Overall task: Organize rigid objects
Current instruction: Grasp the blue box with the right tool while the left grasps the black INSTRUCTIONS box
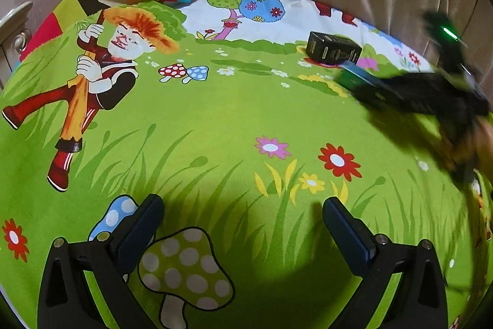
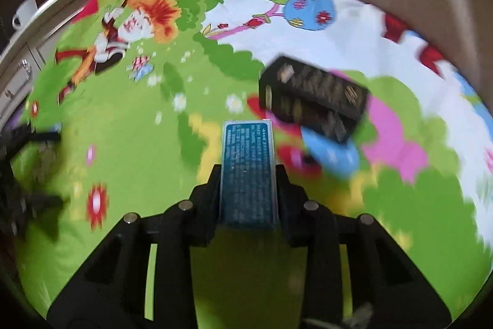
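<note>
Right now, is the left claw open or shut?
Open. The left claw has its fingers spread wide apart, with only printed cloth showing between them.

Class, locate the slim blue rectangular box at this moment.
The slim blue rectangular box sits clamped in the right gripper, centre of the right wrist view, above the green cartoon cloth, short of the black box.

Printed matt cotton-like cloth [image 1: 215, 113] beneath both claws; ahead of the right gripper [image 2: 248, 171], a glossy black box [image 2: 314, 97]; between its matt plastic fingers, a printed blue carton [image 2: 247, 171].
</note>
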`<state>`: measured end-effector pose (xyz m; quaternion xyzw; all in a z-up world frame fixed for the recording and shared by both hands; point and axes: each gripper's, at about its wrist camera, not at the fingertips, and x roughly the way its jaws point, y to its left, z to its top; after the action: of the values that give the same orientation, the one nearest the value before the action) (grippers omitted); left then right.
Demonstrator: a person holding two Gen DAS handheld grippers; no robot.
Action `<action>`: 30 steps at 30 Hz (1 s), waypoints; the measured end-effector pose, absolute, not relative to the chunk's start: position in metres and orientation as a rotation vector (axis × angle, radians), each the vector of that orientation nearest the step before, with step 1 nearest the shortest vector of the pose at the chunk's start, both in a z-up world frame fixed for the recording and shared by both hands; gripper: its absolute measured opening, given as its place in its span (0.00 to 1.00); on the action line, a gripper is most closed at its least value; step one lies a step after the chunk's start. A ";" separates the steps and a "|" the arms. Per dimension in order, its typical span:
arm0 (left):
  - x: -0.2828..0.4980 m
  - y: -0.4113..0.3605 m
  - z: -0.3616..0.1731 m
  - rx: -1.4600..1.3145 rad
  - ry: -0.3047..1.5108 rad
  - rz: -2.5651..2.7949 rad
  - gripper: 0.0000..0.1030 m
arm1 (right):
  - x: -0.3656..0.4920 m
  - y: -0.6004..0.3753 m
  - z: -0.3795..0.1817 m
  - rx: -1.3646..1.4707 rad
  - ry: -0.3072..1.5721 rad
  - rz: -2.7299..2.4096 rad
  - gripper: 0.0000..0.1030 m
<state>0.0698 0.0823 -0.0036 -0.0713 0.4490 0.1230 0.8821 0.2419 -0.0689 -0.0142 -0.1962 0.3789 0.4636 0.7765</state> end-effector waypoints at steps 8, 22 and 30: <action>0.124 0.074 -0.001 -0.019 1.020 0.118 1.00 | 0.154 -0.166 -0.008 -0.291 0.890 0.703 0.36; 0.341 0.025 -0.005 0.328 1.042 -0.338 0.90 | 0.121 -0.196 -0.006 -0.187 0.894 0.641 0.37; 0.232 -0.002 0.018 0.190 0.997 -0.242 0.39 | 0.124 -0.202 -0.006 -0.133 0.907 0.665 0.37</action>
<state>0.2321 -0.0020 0.0181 0.0905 0.4760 -0.1158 0.8671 0.1237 -0.2018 -0.0062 -0.0632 0.4299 0.3151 0.8438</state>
